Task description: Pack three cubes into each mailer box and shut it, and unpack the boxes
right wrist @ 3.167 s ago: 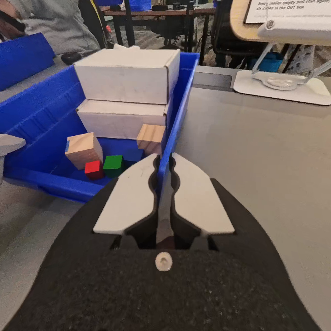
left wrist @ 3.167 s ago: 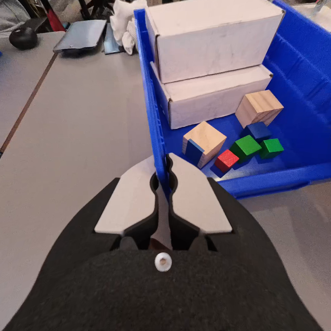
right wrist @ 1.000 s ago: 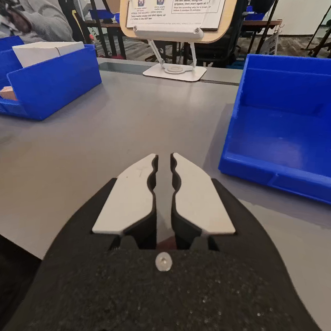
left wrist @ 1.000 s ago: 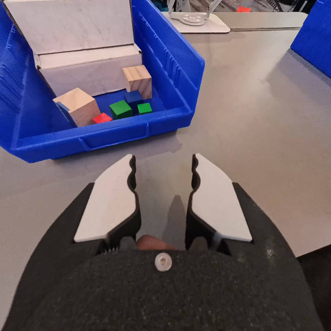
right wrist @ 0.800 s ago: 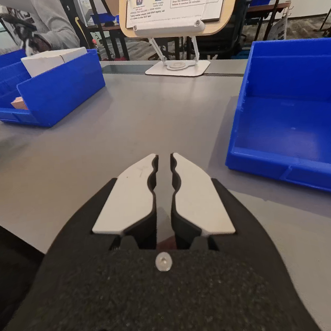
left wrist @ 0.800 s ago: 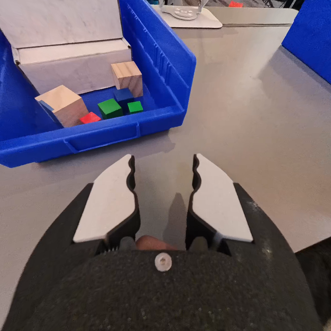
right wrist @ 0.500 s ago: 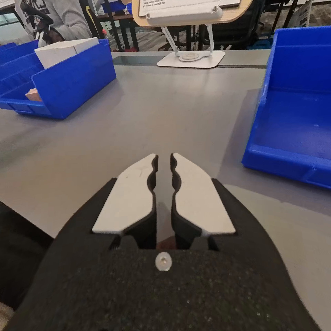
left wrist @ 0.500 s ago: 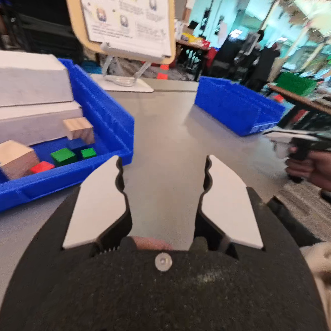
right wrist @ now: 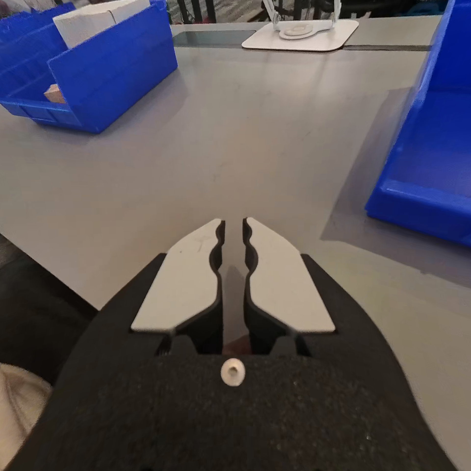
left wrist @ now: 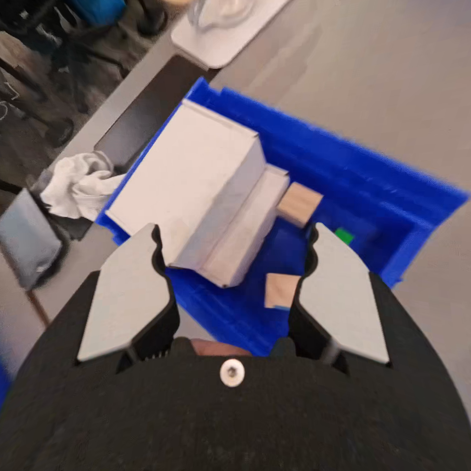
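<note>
the left gripper [left wrist: 233, 244] hangs above a blue bin [left wrist: 356, 163] on the grey table [left wrist: 382, 63], its jaws spread wide and holding nothing. below it in the bin lie two white mailer boxes, both closed: the larger mailer box [left wrist: 188, 175] sits on top toward the bin's far end, and the lower mailer box [left wrist: 244, 237] juts out from under it like a step. just beside the lower box rests a bare wooden cube [left wrist: 299, 204], a second wooden cube [left wrist: 279, 290] lies near the right fingertip, partly hidden by it, and a small green cube [left wrist: 344, 235] sits on the bin floor close by; this view is blurred, so finer detail is lost. a crumpled white cloth [left wrist: 76, 186] lies beyond the bin. the right gripper [right wrist: 234, 221] hovers low over bare table, its jaws nearly together with only a narrow slit between them, gripping nothing. to its right stands a second blue bin [right wrist: 420, 153], and at the far edge sits a white stand base [right wrist: 300, 35].
</note>
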